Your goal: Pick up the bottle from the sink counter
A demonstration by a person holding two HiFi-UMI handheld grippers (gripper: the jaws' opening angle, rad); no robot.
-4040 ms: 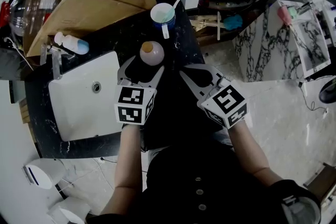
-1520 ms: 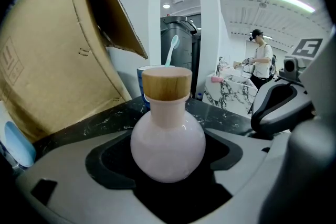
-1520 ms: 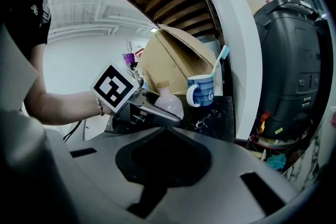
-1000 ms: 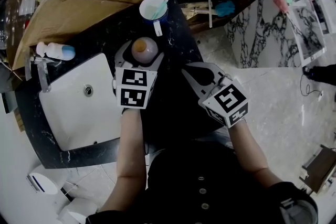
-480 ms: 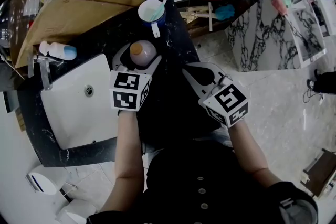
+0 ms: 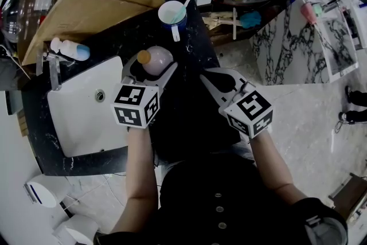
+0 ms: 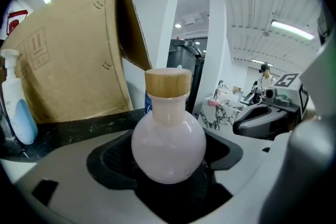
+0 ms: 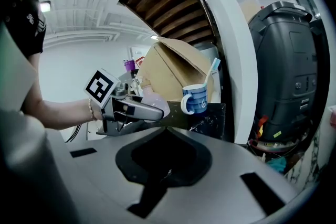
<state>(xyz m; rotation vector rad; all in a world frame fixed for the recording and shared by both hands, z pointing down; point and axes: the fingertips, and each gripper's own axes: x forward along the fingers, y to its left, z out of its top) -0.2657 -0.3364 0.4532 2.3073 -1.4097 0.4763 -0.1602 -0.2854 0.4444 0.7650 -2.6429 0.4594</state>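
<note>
**Left gripper (image 6: pixel 150 70) clamps the pink bottle (image 6: pixel 157 60); right gripper (image 6: pixel 217 78) closed, empty**

To the left gripper's left lie the white sink (image 6: pixel 80 117) and a white-and-blue dispenser (image 6: pixel 69 49). Its jaws press on both sides of the round bottle, whose wooden cap leans left. Just beyond its tips a blue mug (image 6: pixel 172 13) with a toothbrush stands on the dark counter (image 6: pixel 117 37). To its right, the right gripper's jaws meet with nothing between them.

Black buttoned shirt (image 6: pixel 218 195), grey tongs (image 6: pixel 204 77), black-and-white marker cubes (image 6: pixel 136 107)
</note>
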